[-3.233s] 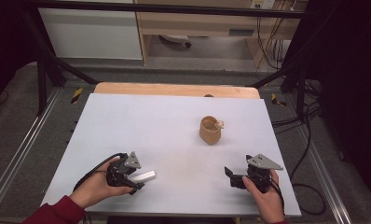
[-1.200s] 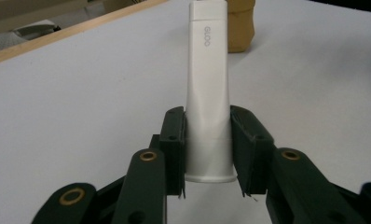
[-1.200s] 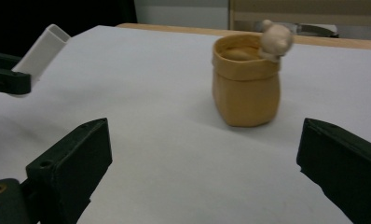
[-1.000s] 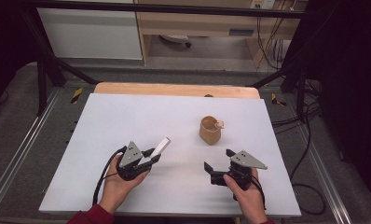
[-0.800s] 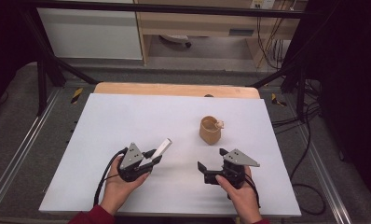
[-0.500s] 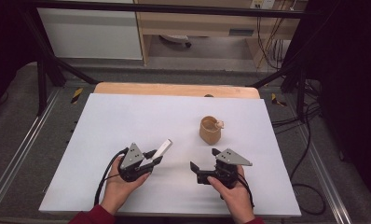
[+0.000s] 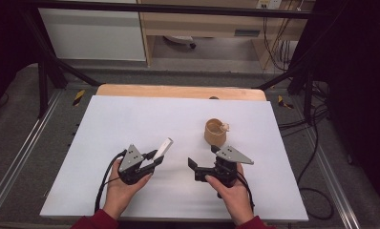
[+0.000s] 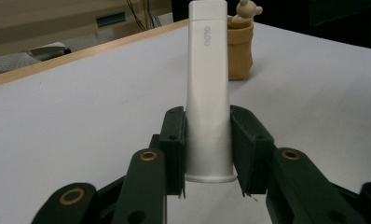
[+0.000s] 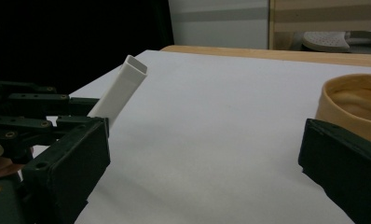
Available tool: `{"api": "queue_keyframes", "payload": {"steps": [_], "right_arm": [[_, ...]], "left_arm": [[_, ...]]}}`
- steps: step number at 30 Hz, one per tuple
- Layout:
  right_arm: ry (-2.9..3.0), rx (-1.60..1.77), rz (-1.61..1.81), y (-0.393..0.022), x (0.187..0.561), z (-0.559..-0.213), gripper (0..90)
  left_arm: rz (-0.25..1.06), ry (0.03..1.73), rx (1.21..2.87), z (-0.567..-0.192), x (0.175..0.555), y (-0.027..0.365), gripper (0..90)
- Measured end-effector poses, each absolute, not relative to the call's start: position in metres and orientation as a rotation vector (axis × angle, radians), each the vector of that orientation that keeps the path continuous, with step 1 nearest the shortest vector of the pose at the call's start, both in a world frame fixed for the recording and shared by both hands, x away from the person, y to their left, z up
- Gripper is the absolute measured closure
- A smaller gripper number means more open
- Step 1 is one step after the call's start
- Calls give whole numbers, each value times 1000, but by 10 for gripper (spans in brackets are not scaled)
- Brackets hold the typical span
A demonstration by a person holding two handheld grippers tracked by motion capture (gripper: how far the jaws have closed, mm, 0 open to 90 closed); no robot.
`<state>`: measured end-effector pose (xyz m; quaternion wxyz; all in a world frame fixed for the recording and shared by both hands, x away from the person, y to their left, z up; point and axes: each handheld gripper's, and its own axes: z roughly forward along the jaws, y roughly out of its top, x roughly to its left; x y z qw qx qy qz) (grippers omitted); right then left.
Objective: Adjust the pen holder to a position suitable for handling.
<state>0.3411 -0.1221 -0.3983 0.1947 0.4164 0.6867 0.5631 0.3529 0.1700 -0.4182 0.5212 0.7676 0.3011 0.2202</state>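
Note:
My left gripper (image 7: 149, 161) is shut on the lower end of a white, flat-sided tube (image 7: 163, 148) that slants up and away to the right. In the left gripper view the tube (image 8: 207, 88), marked "GLOO", stands squeezed between the jaws (image 8: 207, 149). My right gripper (image 7: 203, 156) is wide open at the table's front middle, just right of the tube, with nothing between its jaws. In the right gripper view (image 9: 207, 156) the tube (image 9: 120, 88) and the left gripper (image 9: 30, 116) show at left. A tan cup (image 7: 216, 132) stands behind the right gripper.
A small bear figure (image 8: 247, 8) sits on the tan cup's (image 8: 240, 51) rim. The cup (image 9: 356, 102) lies close to the right jaw. The white table top (image 7: 131, 119) has a wooden strip (image 7: 178, 91) along its far edge. Cables (image 7: 317, 143) hang off the right side.
My right gripper has slid left toward the table's middle, closer to the tube. My left gripper, with the tube held up, has barely moved in the last second.

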Motion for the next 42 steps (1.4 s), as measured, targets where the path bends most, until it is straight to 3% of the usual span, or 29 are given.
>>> {"api": "queue_keyframes", "payload": {"steps": [16,34,42], "right_arm": [[1966,1133,1680,-82,352,-379,46],[2013,1213,1775,-58,360,-386,218],[2009,1287,1851,-51,368,-392,345]], "left_arm": [[568,721,1820,-416,349,171,676],[589,700,1807,-415,344,166,676],[597,684,1801,-414,343,165,676]]}}
